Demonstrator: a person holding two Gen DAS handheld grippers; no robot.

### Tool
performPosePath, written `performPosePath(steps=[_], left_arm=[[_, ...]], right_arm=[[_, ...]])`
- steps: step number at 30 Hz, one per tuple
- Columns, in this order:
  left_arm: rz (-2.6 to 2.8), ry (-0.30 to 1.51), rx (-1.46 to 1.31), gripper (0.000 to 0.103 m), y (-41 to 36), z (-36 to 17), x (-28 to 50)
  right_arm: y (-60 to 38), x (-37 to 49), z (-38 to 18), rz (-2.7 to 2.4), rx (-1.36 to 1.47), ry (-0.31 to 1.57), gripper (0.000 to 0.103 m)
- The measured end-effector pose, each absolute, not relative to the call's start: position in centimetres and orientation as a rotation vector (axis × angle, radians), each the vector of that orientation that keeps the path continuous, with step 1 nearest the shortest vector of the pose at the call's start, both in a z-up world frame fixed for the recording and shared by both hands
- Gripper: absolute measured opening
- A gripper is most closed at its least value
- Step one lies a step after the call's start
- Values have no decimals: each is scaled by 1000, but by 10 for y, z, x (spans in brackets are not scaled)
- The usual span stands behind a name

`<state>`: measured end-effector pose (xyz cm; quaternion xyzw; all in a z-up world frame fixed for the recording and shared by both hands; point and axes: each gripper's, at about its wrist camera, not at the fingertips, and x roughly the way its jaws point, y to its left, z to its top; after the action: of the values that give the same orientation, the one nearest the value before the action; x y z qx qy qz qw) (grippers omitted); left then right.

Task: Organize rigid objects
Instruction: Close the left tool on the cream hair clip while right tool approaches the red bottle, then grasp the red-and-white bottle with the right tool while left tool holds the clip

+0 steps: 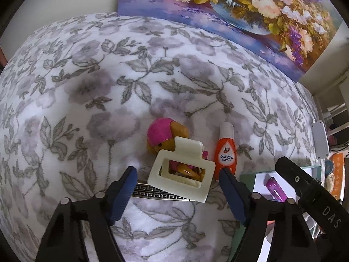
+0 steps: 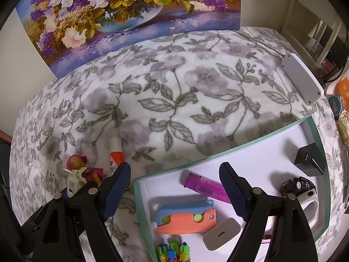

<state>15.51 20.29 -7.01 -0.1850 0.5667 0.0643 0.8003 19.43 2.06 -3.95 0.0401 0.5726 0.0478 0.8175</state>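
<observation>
My left gripper (image 1: 177,180) is open and hovers low over the floral blanket. A cream hair claw clip (image 1: 181,174) lies between its fingers, touching neither. Under the clip rests a doll with a pink hat (image 1: 161,135), and a slim patterned barrette (image 1: 157,193) pokes out beneath it. An orange stain-remover bottle (image 1: 225,152) lies by the right finger. My right gripper (image 2: 174,185) is open and empty over the left end of a teal-rimmed white box (image 2: 240,147). Below it in the box are a purple lighter (image 2: 205,185) and an orange-and-blue toy (image 2: 185,218).
The box also holds a grey charger (image 2: 221,232), a black adapter (image 2: 309,160), a toy car (image 2: 297,184) and small coloured pieces (image 2: 174,251). A white flat device (image 2: 302,80) lies at the blanket's right edge. A flower painting (image 2: 122,6) leans against the back wall.
</observation>
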Motion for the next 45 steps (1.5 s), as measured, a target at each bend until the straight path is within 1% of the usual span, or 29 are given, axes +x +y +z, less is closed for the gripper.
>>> performPosePath(steps=[1,4,6,12,18,27,29,30,32,34,38,45], left_arm=[[136,1216,-395,70,202,-70,155],[132,1213,-388,68,202,-69,155],[127,1209,-387,62,202,-68,155],[122,1201,-393,62,204,-67,155],[129,1165,-417,62,211,-54,151],[175,1132,-479,61,236,-49,143],[187,1129,-497,61,241,-50,143],[194,1127,-500,61,243,-50,142],[211,1122,-509,61,249,-50,140],[220,1117,-531,61,257,-51,138],[237,1108,-562,61,269,-52,135],[240,1109,-607,61,280,-58,133]], right_arm=[[21,194,-40,102,85,1221,84],[21,194,-40,102,85,1223,84],[21,194,-41,101,85,1225,84],[21,194,-41,105,90,1221,84],[27,193,-38,153,109,1192,84],[53,188,-34,220,57,1133,83],[61,189,-36,234,33,1126,80],[66,190,-38,241,19,1131,75],[71,192,-43,250,10,1141,72],[77,195,-49,254,4,1161,62],[85,199,-59,247,-25,1180,58],[99,205,-74,270,-63,1221,41]])
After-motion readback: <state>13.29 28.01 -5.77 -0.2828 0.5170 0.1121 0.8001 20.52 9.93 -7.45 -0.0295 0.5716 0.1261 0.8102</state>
